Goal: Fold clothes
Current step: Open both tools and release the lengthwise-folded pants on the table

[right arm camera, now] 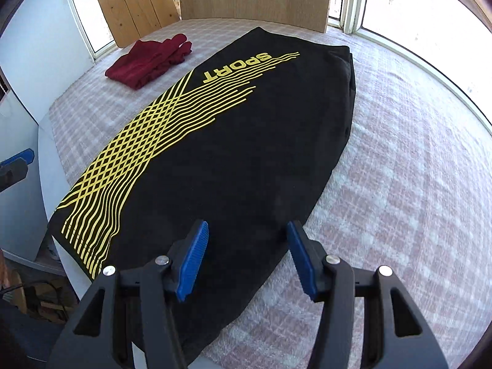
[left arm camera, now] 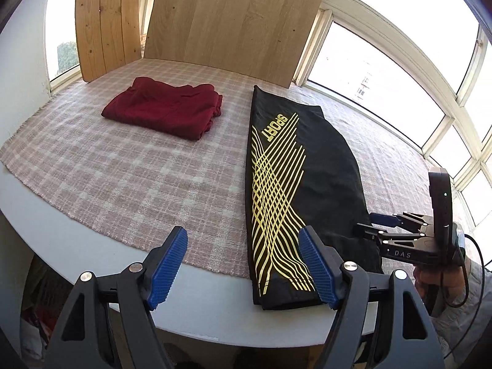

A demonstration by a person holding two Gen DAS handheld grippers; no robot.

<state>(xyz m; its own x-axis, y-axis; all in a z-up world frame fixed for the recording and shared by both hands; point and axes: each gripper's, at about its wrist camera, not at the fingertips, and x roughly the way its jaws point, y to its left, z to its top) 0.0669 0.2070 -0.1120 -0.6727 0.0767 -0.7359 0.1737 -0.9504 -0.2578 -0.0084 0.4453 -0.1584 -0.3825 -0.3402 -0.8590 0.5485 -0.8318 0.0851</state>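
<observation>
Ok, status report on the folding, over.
Left gripper and right gripper open, empty. Black garment lying long, unfolded. Red garment folded aside. Nothing obstructing.

Two handheld tools, each black, angular, with cut-out triangular windows. Left tool (left arm camera: 243, 264): ribbed blue pads (left arm camera: 167, 266), silver round screw heads at the pivots. Right tool (right arm camera: 247, 258): same blue ridged pads, same silver screws; white "DAS" lettering on its side, small green light, black cable (left arm camera: 473, 264) looping behind. Grey sleeve (left arm camera: 461, 313) below.
</observation>
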